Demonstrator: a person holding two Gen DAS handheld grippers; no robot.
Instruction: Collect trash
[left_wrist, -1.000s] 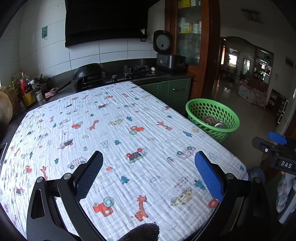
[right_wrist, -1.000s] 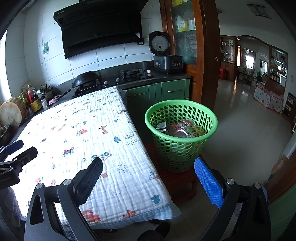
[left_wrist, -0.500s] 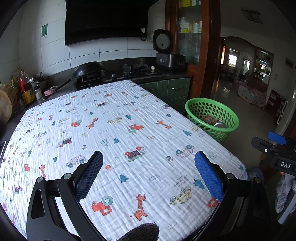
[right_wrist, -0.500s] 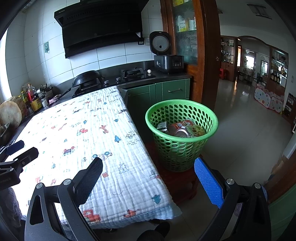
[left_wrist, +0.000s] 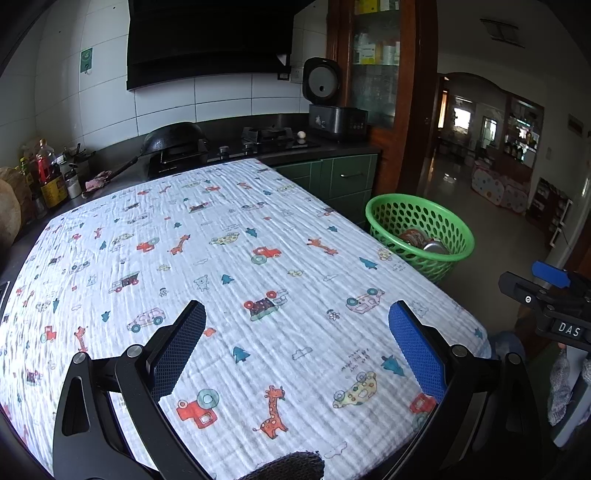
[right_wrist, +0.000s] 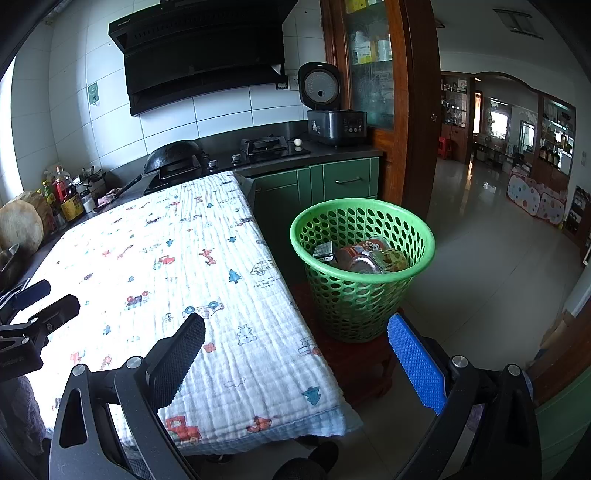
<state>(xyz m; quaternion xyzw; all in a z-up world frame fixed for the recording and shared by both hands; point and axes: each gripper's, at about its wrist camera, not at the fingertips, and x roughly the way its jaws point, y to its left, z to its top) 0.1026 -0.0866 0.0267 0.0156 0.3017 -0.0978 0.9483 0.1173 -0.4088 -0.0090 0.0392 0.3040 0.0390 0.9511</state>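
1. Blue pads are seen spread wide on the left claw (left_wrist: 295, 334), at the bottom of the left wrist view; nothing is held between them, and only the patterned cloth (left_wrist: 229, 258) over the bench lies beneath.
2. Wide spacing is likewise shown by the right claw (right_wrist: 295, 343), low in the right wrist view, with one finger over the cloth edge and the other over the floor; nothing is gripped.
3. Little has been altered over the last second: both claws have been kept open and empty, and only a slight drift of the left view along the bench can be made out.
4. At centre right of the right wrist view, the green basket (right_wrist: 417, 236) is found on a low red stool (right_wrist: 354, 365) just beside the bench.
5. Inside the basket, the trash (right_wrist: 364, 254) is visible: cans and a small dark carton, as far as can be told.
6. No loose trash is seen on the cloth, so the collecting is judged to be finished or nearly so.
7. Along the upper left, a counter with a wok (right_wrist: 173, 153) and bottles is left untouched.
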